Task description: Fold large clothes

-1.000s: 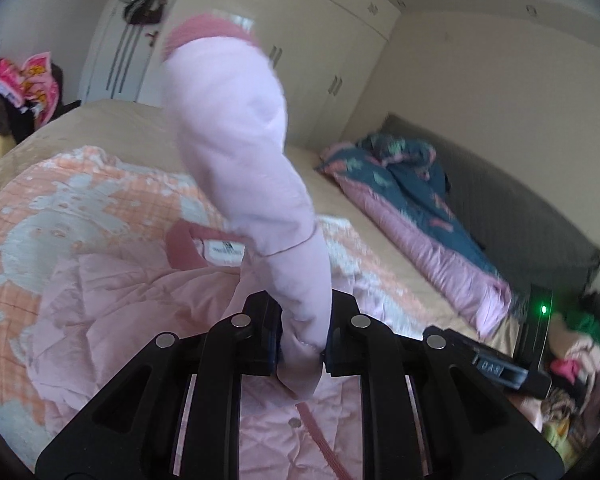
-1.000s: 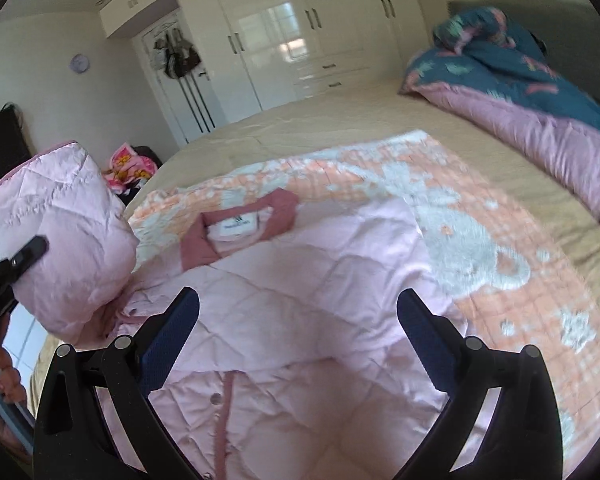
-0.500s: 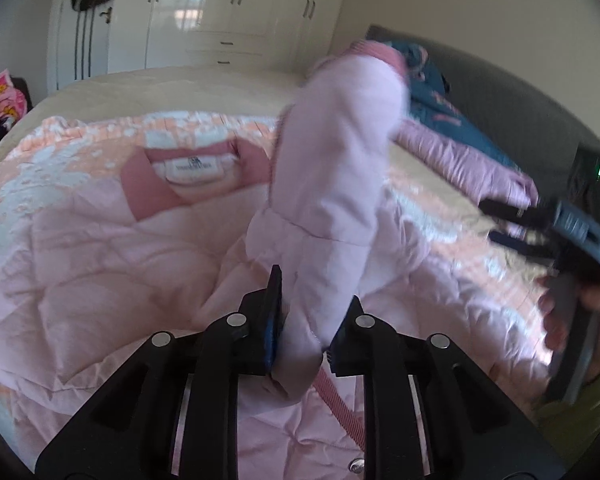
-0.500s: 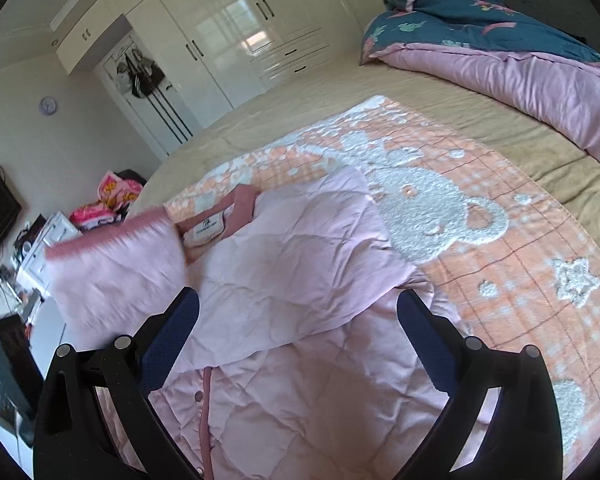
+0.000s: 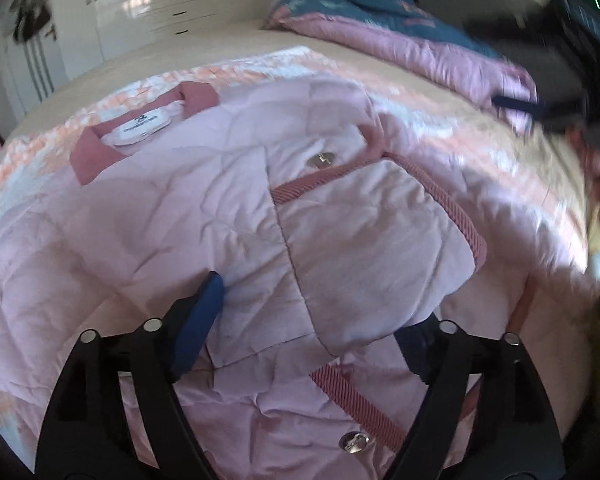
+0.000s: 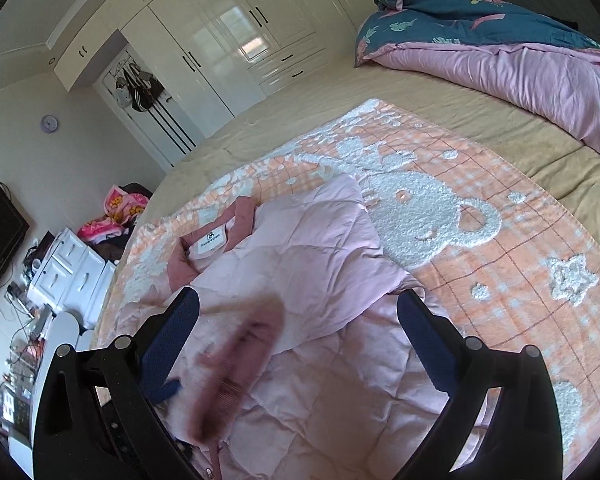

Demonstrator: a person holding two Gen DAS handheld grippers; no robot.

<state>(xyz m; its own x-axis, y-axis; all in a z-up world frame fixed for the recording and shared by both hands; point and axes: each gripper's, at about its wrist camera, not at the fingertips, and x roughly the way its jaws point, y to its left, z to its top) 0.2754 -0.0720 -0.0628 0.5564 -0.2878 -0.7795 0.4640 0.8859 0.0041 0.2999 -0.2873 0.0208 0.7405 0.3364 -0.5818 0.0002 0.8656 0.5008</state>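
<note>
A pale pink quilted jacket lies spread on the bed, with a darker pink collar and a white label at its far end. Its sleeve, with a striped pink cuff, lies folded across the jacket's front. My left gripper is open just above the sleeve, with the sleeve's near end between its fingers. My right gripper is open and empty above the jacket. A blurred pink sleeve cuff shows between its fingers.
The jacket rests on an orange and white bear blanket over a beige bed. A teal and pink duvet is heaped at the far right. White wardrobes stand beyond the bed. White drawers stand at the left.
My left gripper has carried the sleeve down across the jacket's front and opened, letting it go. The sleeve now lies flat. My right gripper stays open and has shifted a little.
</note>
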